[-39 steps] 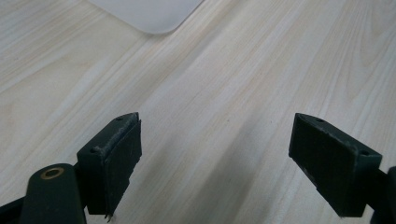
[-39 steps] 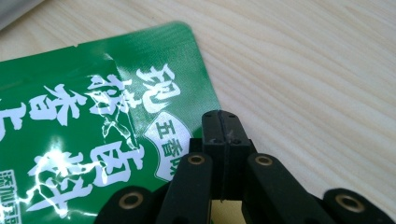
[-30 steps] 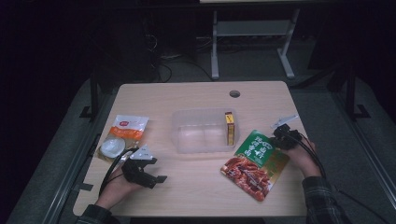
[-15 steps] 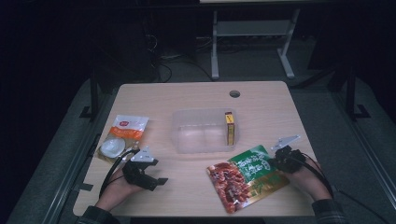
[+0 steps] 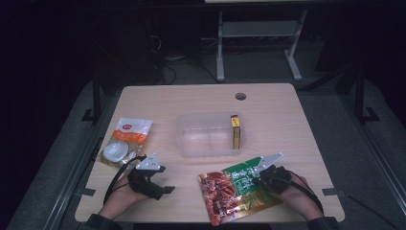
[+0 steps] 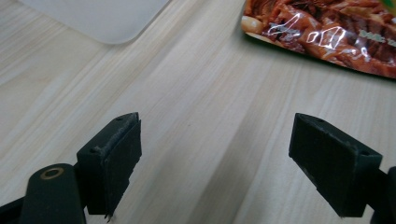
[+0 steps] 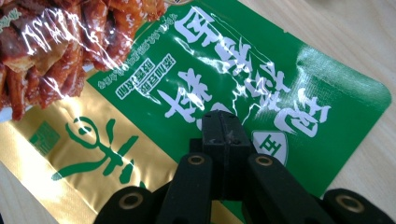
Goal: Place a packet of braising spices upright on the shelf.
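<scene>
A snack pouch (image 5: 234, 189), green and gold with a red food picture, lies flat near the table's front edge. My right gripper (image 5: 257, 180) comes in from its right end. In the right gripper view its jaws are closed together on the pouch's green face (image 7: 280, 70), and the film creases around the right gripper's tips (image 7: 220, 116). My left gripper (image 5: 163, 186) rests at the front left with its jaws wide apart. The left gripper (image 6: 215, 154) has bare wood between its pads, and the pouch's red corner (image 6: 327, 32) lies farther off.
A clear plastic container (image 5: 208, 143) stands at mid-table with a yellow box (image 5: 235, 132) upright against its right wall. A white and orange pouch (image 5: 123, 141) lies at the left edge. A cable hole (image 5: 240, 96) sits near the far edge.
My right hand has drawn back toward the front edge and leftward, and the snack pouch has slid and turned with it. The left hand has stayed where it was.
</scene>
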`<act>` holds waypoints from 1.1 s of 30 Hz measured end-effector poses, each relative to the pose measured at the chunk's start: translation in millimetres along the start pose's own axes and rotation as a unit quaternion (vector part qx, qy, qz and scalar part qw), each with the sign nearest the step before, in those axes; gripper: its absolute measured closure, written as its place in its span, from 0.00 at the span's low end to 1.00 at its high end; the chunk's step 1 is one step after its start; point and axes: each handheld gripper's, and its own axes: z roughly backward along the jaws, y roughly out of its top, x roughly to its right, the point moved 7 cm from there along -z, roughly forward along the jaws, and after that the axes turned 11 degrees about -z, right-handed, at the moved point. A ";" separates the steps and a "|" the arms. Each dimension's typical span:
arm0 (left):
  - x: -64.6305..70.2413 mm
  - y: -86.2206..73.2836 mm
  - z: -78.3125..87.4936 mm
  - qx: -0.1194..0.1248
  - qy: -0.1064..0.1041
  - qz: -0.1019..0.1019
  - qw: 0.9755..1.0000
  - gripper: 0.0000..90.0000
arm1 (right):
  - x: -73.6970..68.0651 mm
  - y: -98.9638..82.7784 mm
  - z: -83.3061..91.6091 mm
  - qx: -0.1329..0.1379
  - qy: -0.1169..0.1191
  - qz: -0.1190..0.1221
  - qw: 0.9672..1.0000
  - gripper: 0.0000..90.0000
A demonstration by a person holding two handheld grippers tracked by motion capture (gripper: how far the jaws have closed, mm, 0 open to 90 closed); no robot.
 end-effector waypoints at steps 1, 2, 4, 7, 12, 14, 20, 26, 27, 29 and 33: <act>0.5 0.5 -0.5 0.000 0.000 -0.001 1.000 0.18 | 1.9 -1.5 1.6 0.000 -0.006 -0.004 1.000 1.00; 0.6 0.3 -0.2 -0.003 -0.001 -0.005 1.000 0.18 | 5.5 -2.6 3.0 0.001 -0.015 -0.006 1.000 1.00; 2.0 1.2 -1.1 0.000 -0.003 -0.001 1.000 0.18 | 18.4 -6.5 6.4 0.001 -0.034 -0.020 0.999 1.00; 3.3 1.7 -1.8 0.000 -0.005 -0.001 1.000 0.18 | 35.7 -13.7 11.0 0.004 -0.043 -0.043 0.998 1.00; 5.3 4.3 -3.0 0.002 -0.008 -0.004 1.000 0.18 | 29.2 -14.8 10.5 0.007 -0.021 -0.042 0.999 1.00; 5.8 4.4 -3.2 -0.002 -0.010 -0.011 1.000 0.18 | 24.2 -12.2 8.0 0.008 -0.012 -0.036 0.999 1.00; 9.4 8.2 -4.2 0.007 -0.014 -0.011 1.000 0.18 | -5.5 1.7 -4.1 0.010 0.024 -0.005 1.000 1.00; 17.7 15.7 -11.7 0.013 -0.030 -0.017 0.999 0.18 | -29.2 21.2 -19.5 0.014 0.033 0.043 0.998 1.00; 18.8 16.3 -13.0 0.009 -0.032 -0.022 0.999 0.18 | -31.9 23.9 -21.5 0.015 0.035 0.046 0.998 1.00; 21.8 19.3 -16.6 0.016 -0.036 -0.020 0.999 0.18 | -34.4 28.0 -24.4 0.015 0.034 0.057 0.998 1.00; 26.8 24.9 -22.5 0.018 -0.046 -0.021 0.999 0.18 | -35.7 29.6 -24.7 0.026 0.032 0.056 0.998 1.00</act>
